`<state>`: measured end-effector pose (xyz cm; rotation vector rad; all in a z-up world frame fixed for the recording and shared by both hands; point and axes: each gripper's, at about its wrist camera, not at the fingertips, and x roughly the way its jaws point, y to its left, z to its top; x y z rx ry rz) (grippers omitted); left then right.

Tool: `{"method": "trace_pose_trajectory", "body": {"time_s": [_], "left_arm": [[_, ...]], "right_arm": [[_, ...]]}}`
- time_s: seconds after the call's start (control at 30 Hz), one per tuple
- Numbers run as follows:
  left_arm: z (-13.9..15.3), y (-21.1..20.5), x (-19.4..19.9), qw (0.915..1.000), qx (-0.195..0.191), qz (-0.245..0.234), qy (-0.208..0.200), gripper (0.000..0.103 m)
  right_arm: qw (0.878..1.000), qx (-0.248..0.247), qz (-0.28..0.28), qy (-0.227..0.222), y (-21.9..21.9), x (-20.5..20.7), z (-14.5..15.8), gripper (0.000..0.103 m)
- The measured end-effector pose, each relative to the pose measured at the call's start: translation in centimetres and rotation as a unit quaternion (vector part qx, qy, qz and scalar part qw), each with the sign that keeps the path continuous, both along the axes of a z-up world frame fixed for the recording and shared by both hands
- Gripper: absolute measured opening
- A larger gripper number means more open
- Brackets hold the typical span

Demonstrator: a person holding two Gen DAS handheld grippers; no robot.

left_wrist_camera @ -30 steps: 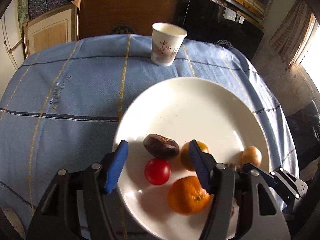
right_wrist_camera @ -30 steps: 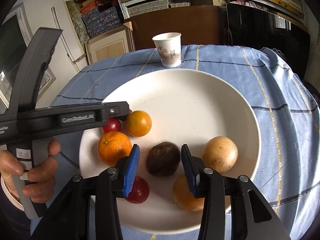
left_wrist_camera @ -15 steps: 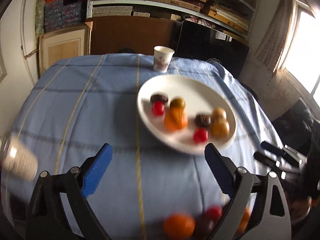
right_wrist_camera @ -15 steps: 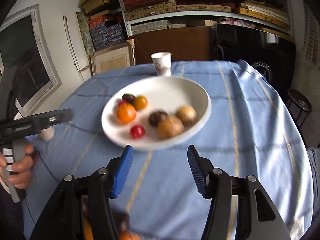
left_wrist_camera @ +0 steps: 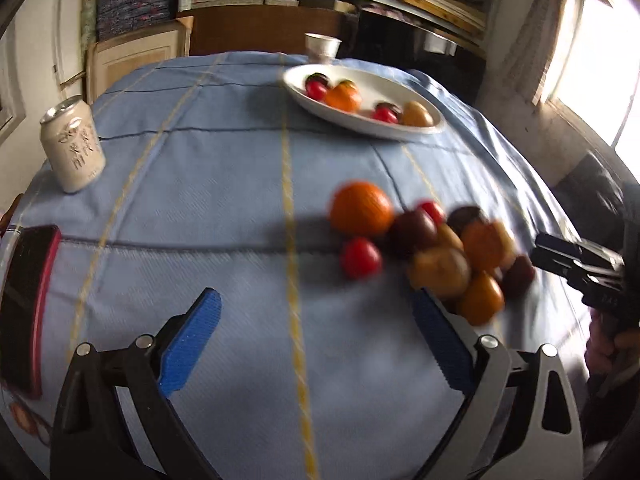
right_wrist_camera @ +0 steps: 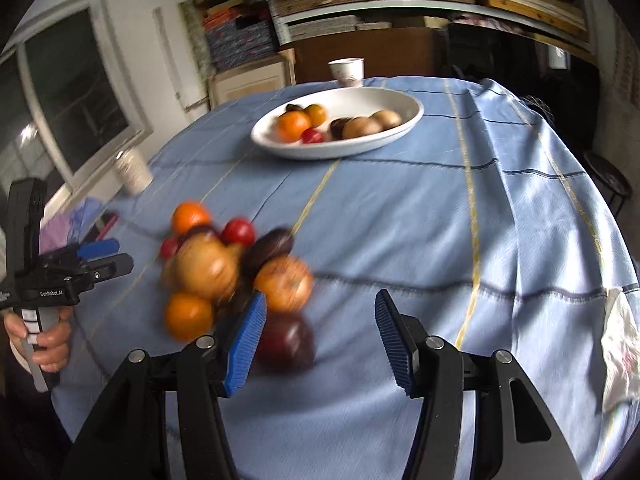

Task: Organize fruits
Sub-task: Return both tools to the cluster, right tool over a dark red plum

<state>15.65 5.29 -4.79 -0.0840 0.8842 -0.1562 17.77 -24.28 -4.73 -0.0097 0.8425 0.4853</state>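
A white plate (left_wrist_camera: 400, 130) (right_wrist_camera: 400, 128) at the far side of the blue cloth holds several fruits: oranges, red tomatoes, brown and dark ones. A blurred pile of loose fruit (left_wrist_camera: 440, 248) (right_wrist_camera: 224, 268) lies on the cloth near me, with an orange (left_wrist_camera: 360, 208) at its edge. My left gripper (left_wrist_camera: 316, 340) is open and empty, the pile just past its right finger. My right gripper (right_wrist_camera: 320, 340) is open and empty, the pile at its left finger. A dark red fruit (right_wrist_camera: 286, 344) lies beside that finger.
A white drink can (left_wrist_camera: 74, 148) stands at the left. A paper cup (left_wrist_camera: 322, 46) (right_wrist_camera: 347, 72) stands behind the plate. A dark red-edged object (left_wrist_camera: 28, 304) lies at the near left. A crumpled white paper (right_wrist_camera: 620, 348) lies at the right edge.
Both grippers have pulled back from the plate toward the near side of the table and opened wider. The loose fruit pile has come into view close to them.
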Motion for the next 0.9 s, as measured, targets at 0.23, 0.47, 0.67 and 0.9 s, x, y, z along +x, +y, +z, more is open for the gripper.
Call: {"method": "trace_pose_trajectory", "body": {"time_s": [0.23, 0.47, 0.67, 0.9], "left_arm": [[-0.9, -2.5, -0.5, 0.9985, 0.036, -0.038, 0.010, 0.095], [-1.3, -1.9, -0.2, 0.9990, 0.014, -0.036, 0.024, 0.096], [-1.5, -1.5, 0.1, 0.9989, -0.001, -0.032, 0.033, 0.096], [-1.5, -1.6, 0.1, 0.9989, -0.001, -0.033, 0.033, 0.097]], "right_arm": [[1.000, -0.001, 0.011, 0.011, 1.0, -1.1, -1.2, 0.057], [1.000, -0.005, 0.009, 0.022, 1.0, -0.9, -1.6, 0.057], [0.999, -0.041, 0.018, 0.015, 2.2, -1.1, -1.7, 0.057], [0.998, -0.061, 0.023, 0.006, 3.1, -1.6, -1.7, 0.057]]}}
